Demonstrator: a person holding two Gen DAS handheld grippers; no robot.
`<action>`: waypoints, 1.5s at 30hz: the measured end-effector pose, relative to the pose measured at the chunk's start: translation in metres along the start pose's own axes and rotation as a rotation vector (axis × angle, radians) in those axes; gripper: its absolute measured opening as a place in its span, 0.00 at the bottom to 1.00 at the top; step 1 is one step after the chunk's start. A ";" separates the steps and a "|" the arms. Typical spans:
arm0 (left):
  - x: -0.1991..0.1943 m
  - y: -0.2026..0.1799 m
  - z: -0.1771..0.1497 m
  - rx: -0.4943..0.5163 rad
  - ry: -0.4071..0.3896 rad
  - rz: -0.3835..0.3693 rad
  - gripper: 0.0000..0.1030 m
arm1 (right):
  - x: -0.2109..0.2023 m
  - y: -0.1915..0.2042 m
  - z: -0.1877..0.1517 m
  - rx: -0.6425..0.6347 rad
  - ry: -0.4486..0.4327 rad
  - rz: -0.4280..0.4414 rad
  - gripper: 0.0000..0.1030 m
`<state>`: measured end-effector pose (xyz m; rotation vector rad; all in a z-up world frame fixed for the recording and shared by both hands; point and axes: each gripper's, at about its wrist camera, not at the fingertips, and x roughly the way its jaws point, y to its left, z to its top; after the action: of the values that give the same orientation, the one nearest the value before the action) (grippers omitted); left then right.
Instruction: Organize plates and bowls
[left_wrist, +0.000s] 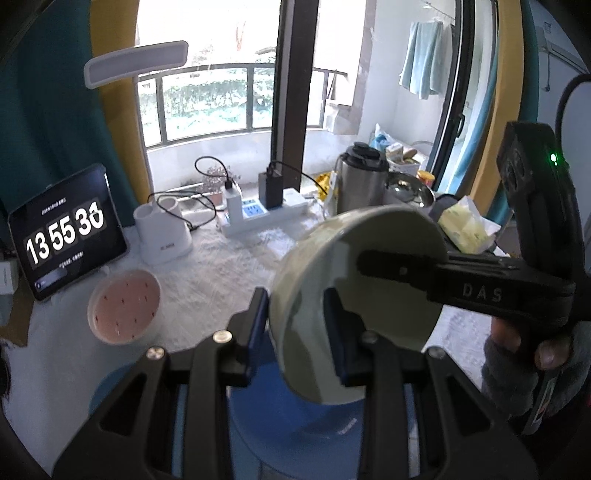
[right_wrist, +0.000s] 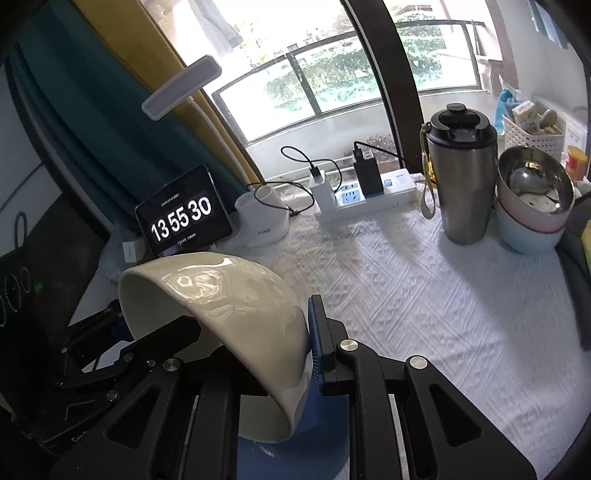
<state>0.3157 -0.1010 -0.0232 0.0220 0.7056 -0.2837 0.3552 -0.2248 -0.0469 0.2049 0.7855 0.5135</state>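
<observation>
Fingers of the left gripper (left_wrist: 295, 325) are clenched on the near wall of a pale green bowl (left_wrist: 373, 295), one finger outside the rim and one inside. The bowl is tipped on its side and held in the air, its mouth facing right, above a blue plate (left_wrist: 288, 417) that lies directly beneath. From the right, the right gripper (left_wrist: 373, 266) reaches in with a finger across the bowl's mouth, pinching the far rim; a gloved hand (left_wrist: 532, 354) carries it. Both hands grip the bowl, on opposite sides of its rim. To the left on the bench (left_wrist: 221, 273) a pink bowl (left_wrist: 123, 306) stands apart. Writing: "DAS" on the right gripper's body, and "13 55 3" on a tablet (left_wrist: 68, 232), the last digit mid-flip.

Seen from the right wrist, the right gripper (right_wrist: 255, 328) is clenched on the same bowl (right_wrist: 229, 295), its blue-padded finger against the outer wall and the other finger within. The bowl's mouth opens left, toward the left gripper (right_wrist: 110, 325), and the blue plate (right_wrist: 295, 450) shows below. Far right stand stacked bowls (right_wrist: 532, 214) beside a steel flask (right_wrist: 461, 177), a likely destination. The tablet (right_wrist: 183, 218) reads "13 55 30".
</observation>
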 end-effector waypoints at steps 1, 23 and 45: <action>-0.002 -0.002 -0.003 -0.002 0.002 0.000 0.30 | -0.002 0.001 -0.003 -0.002 0.001 -0.001 0.17; 0.008 -0.013 -0.064 -0.035 0.123 0.002 0.30 | 0.006 -0.004 -0.063 0.019 0.099 -0.013 0.19; 0.022 -0.021 -0.090 0.029 0.176 0.064 0.30 | 0.027 0.003 -0.079 -0.024 0.180 -0.088 0.19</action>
<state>0.2688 -0.1158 -0.1042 0.0978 0.8739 -0.2320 0.3139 -0.2093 -0.1177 0.1022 0.9593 0.4622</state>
